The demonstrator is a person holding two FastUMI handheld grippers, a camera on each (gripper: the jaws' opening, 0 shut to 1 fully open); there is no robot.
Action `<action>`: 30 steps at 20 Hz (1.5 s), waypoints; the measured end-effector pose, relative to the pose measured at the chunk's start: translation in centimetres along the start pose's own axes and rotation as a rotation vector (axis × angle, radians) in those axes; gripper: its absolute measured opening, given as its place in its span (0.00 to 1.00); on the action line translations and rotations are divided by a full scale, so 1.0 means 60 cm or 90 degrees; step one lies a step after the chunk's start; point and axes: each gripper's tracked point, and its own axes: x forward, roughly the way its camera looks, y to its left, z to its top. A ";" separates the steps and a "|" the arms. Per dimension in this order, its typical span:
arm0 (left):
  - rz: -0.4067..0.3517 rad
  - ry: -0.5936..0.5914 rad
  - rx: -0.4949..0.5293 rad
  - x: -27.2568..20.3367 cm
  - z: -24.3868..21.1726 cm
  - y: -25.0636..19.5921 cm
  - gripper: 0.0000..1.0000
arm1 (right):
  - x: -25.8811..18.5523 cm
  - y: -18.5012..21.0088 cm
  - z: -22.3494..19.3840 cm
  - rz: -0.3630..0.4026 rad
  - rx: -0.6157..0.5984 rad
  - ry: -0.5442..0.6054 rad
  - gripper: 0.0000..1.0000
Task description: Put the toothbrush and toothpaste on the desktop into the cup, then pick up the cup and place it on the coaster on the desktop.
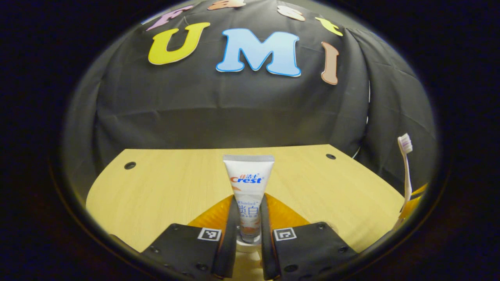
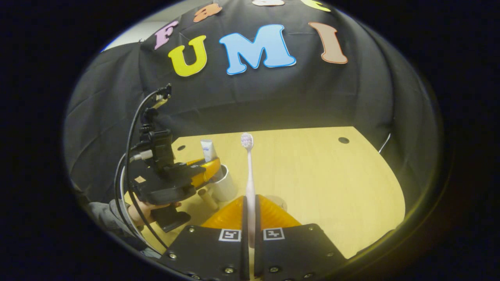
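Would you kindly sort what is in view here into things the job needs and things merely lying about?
Needed for the job:
toothpaste, held by the left gripper
toothbrush, held by the right gripper
cup

Merely there:
cardboard tube beside the cup
wooden desktop

A pale wooden desktop (image 2: 312,179) carries a white cup (image 2: 224,187).

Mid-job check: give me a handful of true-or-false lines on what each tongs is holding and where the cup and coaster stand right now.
1. The left tongs grip the toothpaste upright. True.
2. The toothbrush lies flat on the desk. False: the right tongs hold it upright, bristles on top.
3. The toothpaste is above the white cup. True.
4. The cup already sits on the coaster. False: the coaster lies apart from the cup, with nothing visibly on it.
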 end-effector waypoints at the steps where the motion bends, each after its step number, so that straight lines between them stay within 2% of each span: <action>1: -0.002 0.008 0.000 -0.003 -0.008 0.002 0.32 | 0.002 0.001 0.000 0.001 -0.002 0.000 0.06; 2: 0.004 0.008 0.005 -0.008 -0.010 0.005 0.40 | 0.005 0.003 0.002 0.002 -0.005 -0.001 0.06; 5: 0.003 -0.002 0.019 -0.019 0.001 -0.001 0.44 | 0.008 0.011 0.008 0.008 -0.017 -0.004 0.06; 7: -0.001 0.001 0.015 -0.023 -0.003 -0.004 0.58 | 0.012 0.019 0.016 0.016 -0.019 -0.008 0.06; 8: -0.002 0.004 0.011 -0.023 -0.003 -0.003 0.58 | 0.015 0.022 0.024 0.019 -0.020 -0.013 0.06; 9: -0.005 0.010 0.008 -0.026 -0.006 -0.005 0.53 | 0.019 0.025 0.030 0.023 -0.023 -0.019 0.06; 10: -0.008 0.012 0.005 -0.036 -0.010 -0.007 0.60 | 0.025 0.029 0.040 0.027 -0.026 -0.025 0.06; 11: -0.009 0.010 0.004 -0.052 -0.009 -0.006 0.78 | 0.032 0.033 0.051 0.033 -0.028 -0.033 0.06; 16: -0.005 0.027 0.001 -0.106 -0.018 0.013 0.77 | 0.078 0.078 0.119 0.088 -0.019 -0.095 0.06; 22: 0.008 0.034 -0.014 -0.160 -0.023 0.049 0.77 | 0.129 0.153 0.169 0.201 0.032 -0.162 0.06; 26: 0.022 0.037 -0.034 -0.189 -0.037 0.073 0.77 | 0.161 0.181 0.187 0.223 0.025 -0.191 0.06; 30: 0.034 0.050 -0.060 -0.200 -0.063 0.088 0.77 | 0.187 0.213 0.189 0.240 -0.028 -0.221 0.06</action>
